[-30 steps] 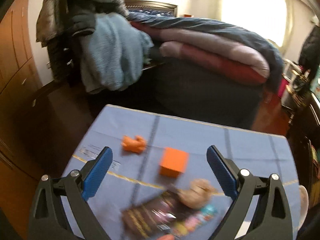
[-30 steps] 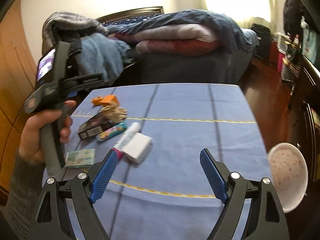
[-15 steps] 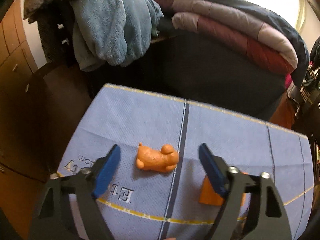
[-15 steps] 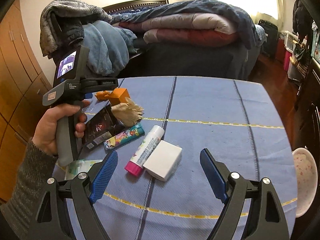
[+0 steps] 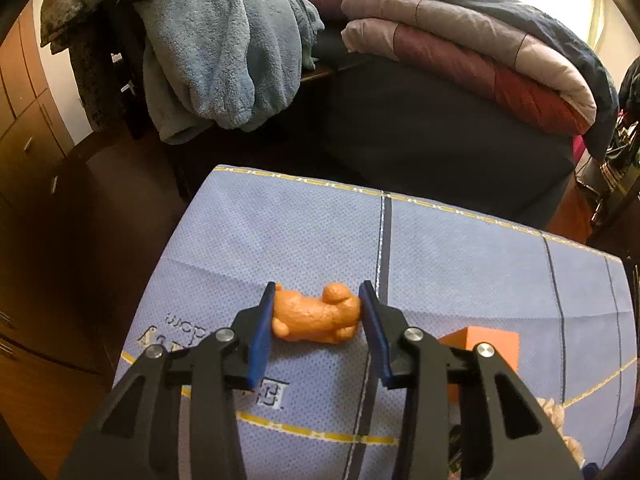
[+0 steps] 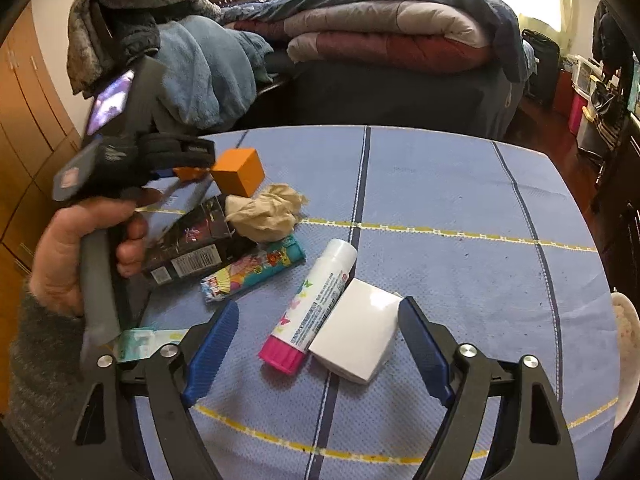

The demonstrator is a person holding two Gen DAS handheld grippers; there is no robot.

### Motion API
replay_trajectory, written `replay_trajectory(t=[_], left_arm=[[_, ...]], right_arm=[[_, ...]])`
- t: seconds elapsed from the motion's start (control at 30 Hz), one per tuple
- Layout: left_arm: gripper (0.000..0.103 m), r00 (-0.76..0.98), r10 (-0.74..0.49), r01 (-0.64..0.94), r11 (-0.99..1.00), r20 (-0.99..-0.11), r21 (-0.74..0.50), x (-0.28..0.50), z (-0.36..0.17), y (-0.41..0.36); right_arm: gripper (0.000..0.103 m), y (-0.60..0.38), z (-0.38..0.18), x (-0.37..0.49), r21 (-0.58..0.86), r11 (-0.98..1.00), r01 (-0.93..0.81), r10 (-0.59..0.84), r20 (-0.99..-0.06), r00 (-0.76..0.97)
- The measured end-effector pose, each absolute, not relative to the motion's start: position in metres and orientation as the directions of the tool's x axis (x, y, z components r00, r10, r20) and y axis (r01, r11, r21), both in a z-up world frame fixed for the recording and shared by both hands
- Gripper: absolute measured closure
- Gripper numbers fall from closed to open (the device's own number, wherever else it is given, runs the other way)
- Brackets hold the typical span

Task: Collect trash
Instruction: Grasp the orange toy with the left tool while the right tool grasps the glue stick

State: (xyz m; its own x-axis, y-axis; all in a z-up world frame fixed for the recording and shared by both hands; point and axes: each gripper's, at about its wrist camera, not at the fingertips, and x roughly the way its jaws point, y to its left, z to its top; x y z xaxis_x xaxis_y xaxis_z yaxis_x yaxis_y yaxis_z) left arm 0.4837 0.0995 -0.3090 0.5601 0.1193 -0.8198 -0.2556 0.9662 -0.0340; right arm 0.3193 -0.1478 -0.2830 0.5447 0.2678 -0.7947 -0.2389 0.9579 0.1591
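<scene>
Since the earlier frame my left gripper [image 5: 317,320] has dropped from the wrapper pile to the far corner, and its jaws have just been closing; the blue pads [image 5: 262,334] now touch both ends of the orange figurine [image 5: 314,316] lying on the blue tablecloth [image 5: 460,248]. I judge the grasp step under way; next comes a firm pinch, then a straight lift. Gripper pitched steeply down. My right gripper [image 6: 318,354] hangs wide open over the glue stick [image 6: 316,300] and white box [image 6: 358,340], nothing held.

Our left gripper [image 5: 316,316] tipped down, blue fingers [image 5: 262,326] just closing in, our right gripper [image 6: 316,344] wide apart
</scene>
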Motion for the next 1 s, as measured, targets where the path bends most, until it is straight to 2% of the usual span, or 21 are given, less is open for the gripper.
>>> replay_trajectory(t=[0.23, 0.57, 0.8, 1.0], left_arm=[[0.062, 0.598, 0.144, -0.258, 0.966, -0.788, -0.019, 0.476, -0.288, 0.101], [0.062, 0.602, 0.138, -0.260, 0.965, -0.786, -0.031, 0.471, -0.283, 0.103], [0.062, 0.612, 0.130, -0.264, 0.963, -0.780, -0.047, 0.471, -0.278, 0.107], [0.062, 0.617, 0.128, -0.271, 0.961, -0.776, -0.057, 0.468, -0.275, 0.110]], right_arm=[[0.031, -0.147, -0.279, 0.320, 0.185, 0.950, -0.251, 0.296, -0.785, 0.543], [0.033, -0.140, -0.282, 0.321, 0.315, 0.907, -0.280, 0.417, -0.768, 0.487], [0.033, -0.128, -0.284, 0.326, 0.268, 0.916, -0.299, 0.391, -0.764, 0.514], [0.034, -0.122, -0.295, 0.335, 0.190, 0.939, -0.287, 0.318, -0.797, 0.514]])
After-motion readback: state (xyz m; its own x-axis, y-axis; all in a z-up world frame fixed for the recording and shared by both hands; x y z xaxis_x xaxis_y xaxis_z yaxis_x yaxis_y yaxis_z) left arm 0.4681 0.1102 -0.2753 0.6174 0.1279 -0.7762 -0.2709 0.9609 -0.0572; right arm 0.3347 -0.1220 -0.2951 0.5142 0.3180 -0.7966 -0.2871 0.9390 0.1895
